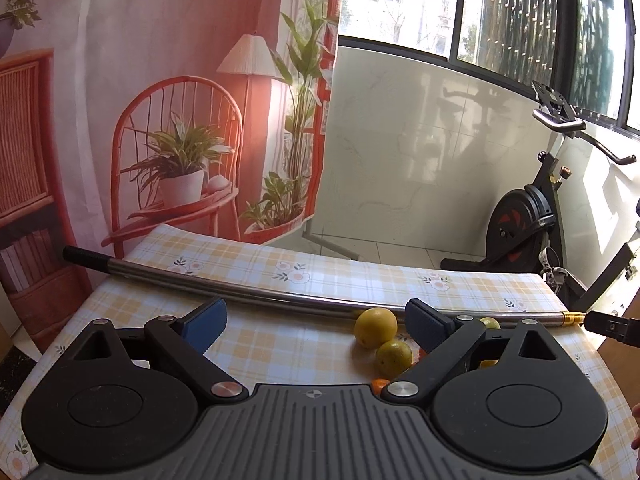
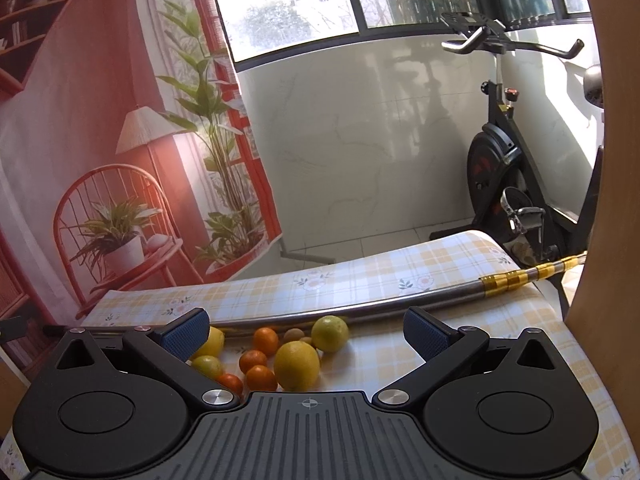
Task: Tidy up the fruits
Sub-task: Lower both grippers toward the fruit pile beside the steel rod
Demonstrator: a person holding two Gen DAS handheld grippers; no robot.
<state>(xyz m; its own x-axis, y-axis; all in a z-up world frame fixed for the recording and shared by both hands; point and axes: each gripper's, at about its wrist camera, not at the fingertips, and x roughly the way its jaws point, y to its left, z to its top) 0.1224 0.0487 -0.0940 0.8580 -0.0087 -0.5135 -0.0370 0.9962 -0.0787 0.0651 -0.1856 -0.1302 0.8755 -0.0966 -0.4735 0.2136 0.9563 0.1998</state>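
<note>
Both tongs, left [image 1: 316, 320] and right [image 2: 306, 330], gape empty above loose fruits [image 2: 297, 365] on tablecloth [image 2: 400, 280].

I see a table [image 1: 280, 356] covered in a yellow plaid cloth with small flowers, and a long metal pole [image 1: 224, 284] lies along its far edge. Behind it hangs a printed backdrop [image 1: 140, 100] of a red chair and plants. An exercise bike [image 2: 516, 176] stands past the table's far right corner.

Fruits [image 2: 280, 352] on table [image 2: 460, 344], pole [image 2: 400, 310] just behind them
</note>
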